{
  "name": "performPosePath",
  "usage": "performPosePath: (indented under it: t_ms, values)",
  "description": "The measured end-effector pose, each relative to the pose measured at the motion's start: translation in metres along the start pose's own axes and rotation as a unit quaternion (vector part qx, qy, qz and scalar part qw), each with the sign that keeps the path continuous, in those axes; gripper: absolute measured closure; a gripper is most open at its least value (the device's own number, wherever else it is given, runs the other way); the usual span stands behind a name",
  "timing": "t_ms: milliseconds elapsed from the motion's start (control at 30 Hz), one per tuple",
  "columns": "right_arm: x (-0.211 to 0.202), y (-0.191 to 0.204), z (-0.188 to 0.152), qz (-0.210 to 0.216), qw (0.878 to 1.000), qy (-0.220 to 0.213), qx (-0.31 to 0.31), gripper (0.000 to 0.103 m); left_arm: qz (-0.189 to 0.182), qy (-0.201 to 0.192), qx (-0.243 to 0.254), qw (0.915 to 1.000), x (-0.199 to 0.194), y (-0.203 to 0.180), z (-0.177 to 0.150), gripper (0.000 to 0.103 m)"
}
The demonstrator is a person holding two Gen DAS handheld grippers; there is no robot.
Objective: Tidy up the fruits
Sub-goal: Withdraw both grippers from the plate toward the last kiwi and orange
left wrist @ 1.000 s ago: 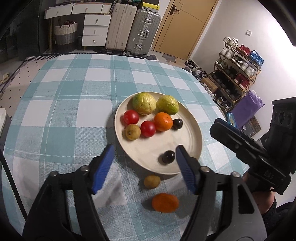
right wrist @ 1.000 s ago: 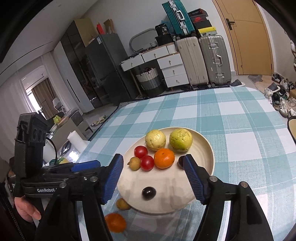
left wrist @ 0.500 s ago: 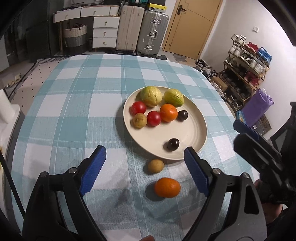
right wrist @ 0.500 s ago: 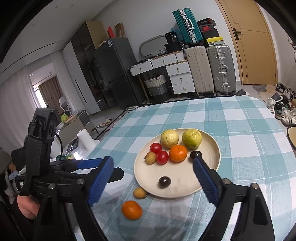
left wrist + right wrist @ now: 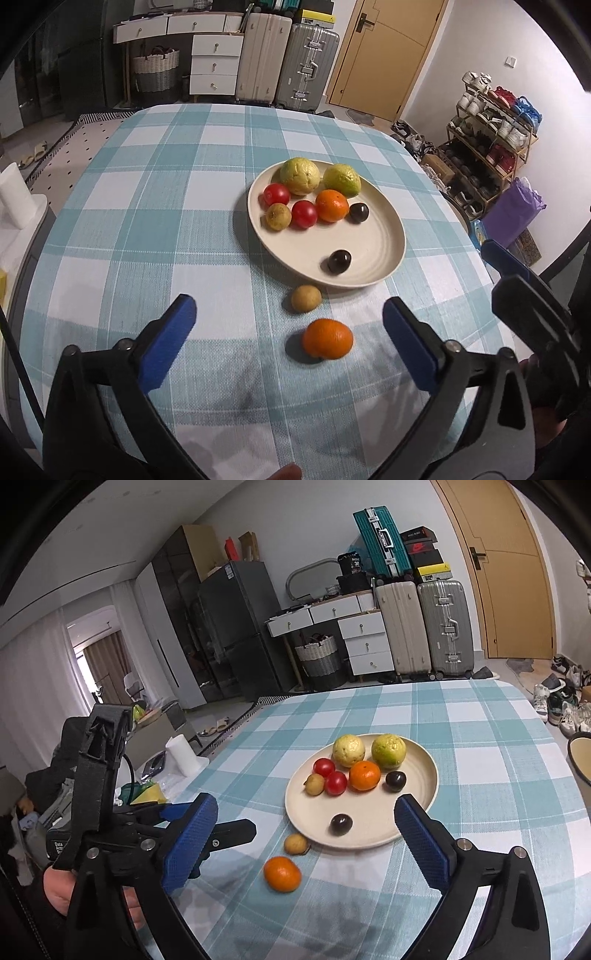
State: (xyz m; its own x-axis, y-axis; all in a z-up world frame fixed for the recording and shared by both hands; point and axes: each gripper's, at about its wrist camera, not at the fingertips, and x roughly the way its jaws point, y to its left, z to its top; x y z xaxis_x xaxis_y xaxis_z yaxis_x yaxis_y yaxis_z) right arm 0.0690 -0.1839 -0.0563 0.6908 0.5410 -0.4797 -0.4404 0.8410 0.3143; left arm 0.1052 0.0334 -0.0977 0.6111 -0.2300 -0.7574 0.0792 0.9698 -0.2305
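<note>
While most of the fruit already sits on the plate, two pieces are left outside it. Biggest of all is the table (image 5: 147,206), with its blue and white check cloth. On it lies the round cream plate (image 5: 373,236). At the far side of the plate sit two big yellow-green fruits (image 5: 300,175), side by side. Just in front of them are an orange (image 5: 332,205), two red tomatoes (image 5: 304,214) and a small brown fruit (image 5: 278,216), all close together. Two dark plums (image 5: 340,261) lie on the plate too, one next to the orange and one alone near the front rim.

Off the plate, on the cloth, lie a second orange (image 5: 327,339) and a little tan fruit (image 5: 306,298). The tan one is just beside the plate's rim, and the second orange is a bit nearer to the tools. These two most likely need to go on the plate next.

Both tools are empty. The left gripper (image 5: 288,332) is opening its jaws wide, and the second orange lies on the cloth between them, but the blue pads do not touch it. The right gripper (image 5: 306,834) is opening wide too, with nothing held, above the cloth near the plate.
</note>
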Motion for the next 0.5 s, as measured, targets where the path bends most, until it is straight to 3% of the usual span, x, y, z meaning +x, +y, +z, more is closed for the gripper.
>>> performPosePath:
  t_ms: [233,500]
  values:
    - [-0.009,0.003,-0.011,-0.006,1.0,0.002,0.002,0.001,0.022,0.043,0.0,0.9988,0.016,0.002,-0.019,0.001]
    - [-0.013,0.002,-0.022,-0.011,1.0,0.011,0.002,0.001,-0.005,0.072,-0.008,0.9974,0.034,0.002,-0.031,0.001]
